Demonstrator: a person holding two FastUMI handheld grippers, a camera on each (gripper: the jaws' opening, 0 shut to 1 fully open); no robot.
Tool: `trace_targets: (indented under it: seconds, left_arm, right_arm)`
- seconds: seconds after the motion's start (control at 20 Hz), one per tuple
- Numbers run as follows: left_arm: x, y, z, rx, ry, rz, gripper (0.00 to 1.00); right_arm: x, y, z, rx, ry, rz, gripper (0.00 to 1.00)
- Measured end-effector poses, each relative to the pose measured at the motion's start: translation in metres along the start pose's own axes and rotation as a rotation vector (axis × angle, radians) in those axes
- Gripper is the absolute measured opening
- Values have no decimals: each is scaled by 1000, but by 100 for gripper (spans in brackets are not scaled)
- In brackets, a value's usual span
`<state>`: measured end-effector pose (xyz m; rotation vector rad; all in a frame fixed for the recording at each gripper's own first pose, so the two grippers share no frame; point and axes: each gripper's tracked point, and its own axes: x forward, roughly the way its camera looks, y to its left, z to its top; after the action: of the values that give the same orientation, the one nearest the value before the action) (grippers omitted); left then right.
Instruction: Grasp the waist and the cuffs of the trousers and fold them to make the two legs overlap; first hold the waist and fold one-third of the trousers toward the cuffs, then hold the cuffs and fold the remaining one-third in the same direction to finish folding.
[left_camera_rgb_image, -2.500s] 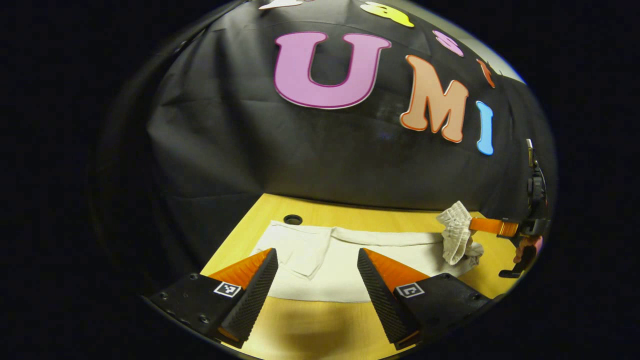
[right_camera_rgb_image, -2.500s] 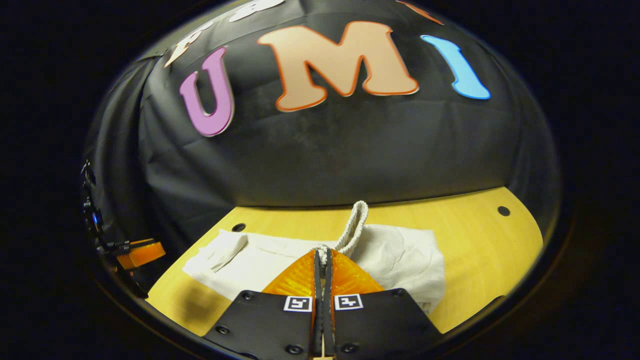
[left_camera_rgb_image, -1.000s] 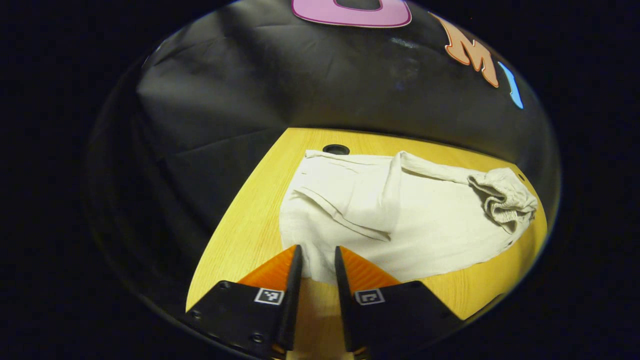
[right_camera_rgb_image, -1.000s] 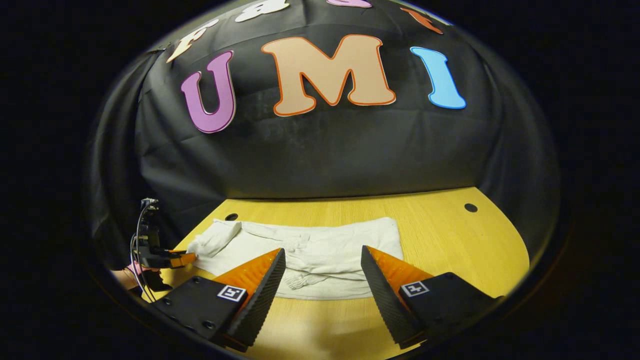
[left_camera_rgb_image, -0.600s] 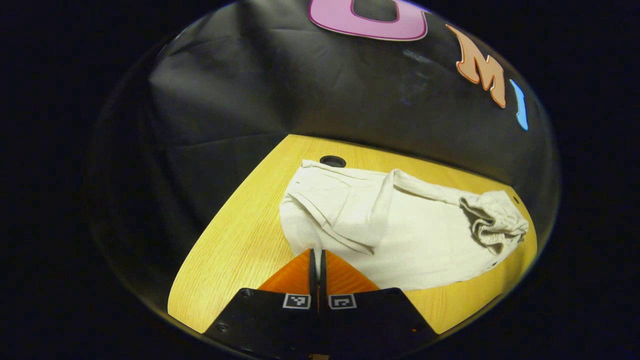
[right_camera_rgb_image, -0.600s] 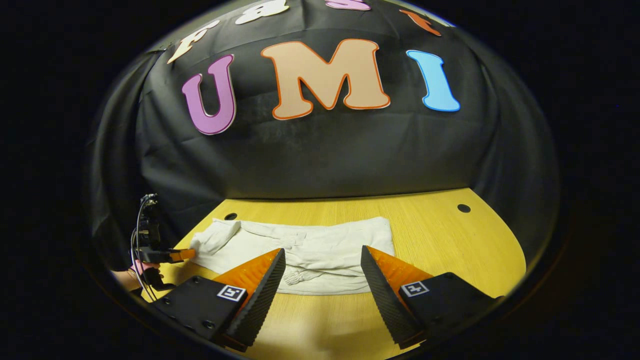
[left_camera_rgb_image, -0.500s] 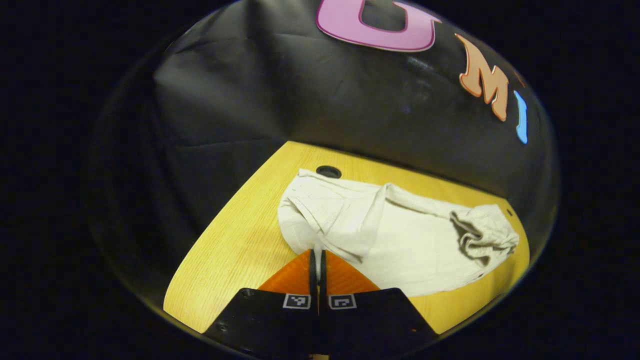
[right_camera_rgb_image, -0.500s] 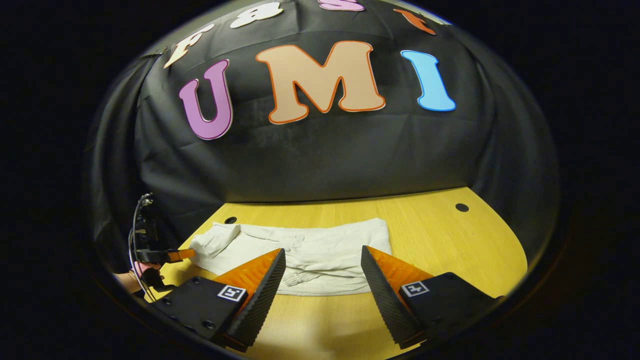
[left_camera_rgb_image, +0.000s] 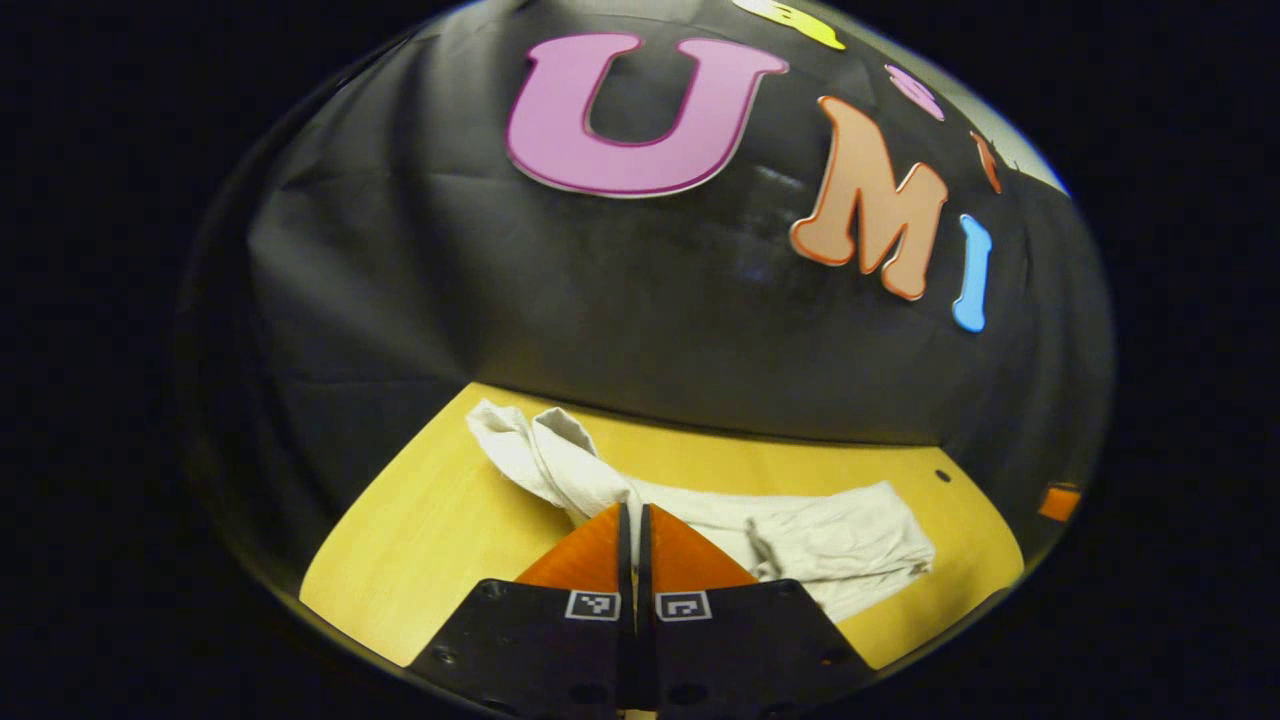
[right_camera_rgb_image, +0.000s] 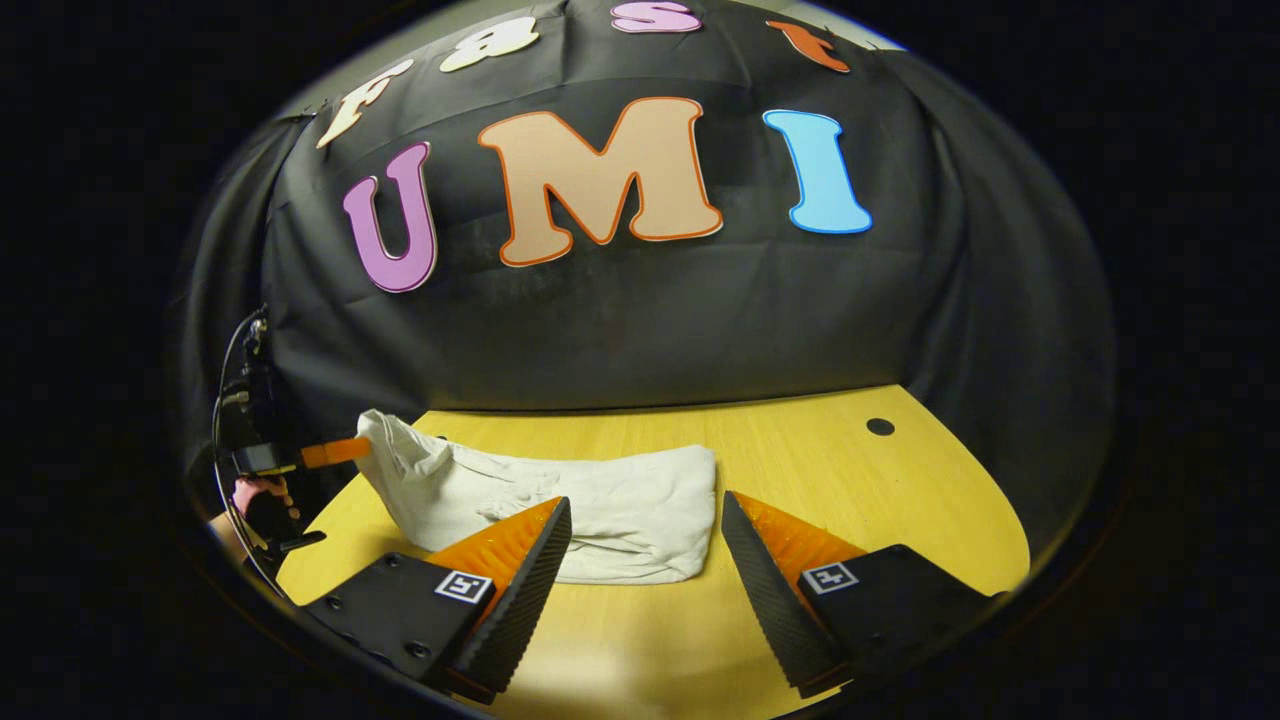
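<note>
left gripper is pressed together, pinching the cuff end of the one pair of white trousers and lifting it off the wooden table. in the right gripper view, right gripper hovers level, fingers spread wide, the folded trousers lying just ahead between them, a hand far left.

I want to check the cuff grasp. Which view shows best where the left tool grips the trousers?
The right gripper view: the left tool lifts the trousers' cuff end off the table. The left gripper view shows that tool shut on cloth, the grip point hidden.
</note>
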<state>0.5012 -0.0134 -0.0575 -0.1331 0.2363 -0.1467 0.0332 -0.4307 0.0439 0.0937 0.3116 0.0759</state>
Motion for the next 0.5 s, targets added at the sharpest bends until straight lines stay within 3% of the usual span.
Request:
trace_targets:
  seconds: [0.1, 0.15, 0.3, 0.45, 0.5]
  left_arm:
    - [4, -48, 15, 16, -26, -53, 0]
    - [8, -74, 23, 30, -40, -78, 0]
    - [15, -152, 31, 89, -58, -162, 0]
    - [23, -226, 17, 176, -30, -243, 0]
    - [26, -245, 5, 219, -13, -264, 0]
  right_arm:
    - [-3, -20, 5, -15, -7, -2, 92]
    - [-6, -29, 7, -22, -9, -1, 96]
    - [-14, -58, 4, -39, -5, 6, 96]
    - [-20, -84, 4, -28, -3, 12, 92]
    - [-21, -94, 1, -19, -3, 13, 97]
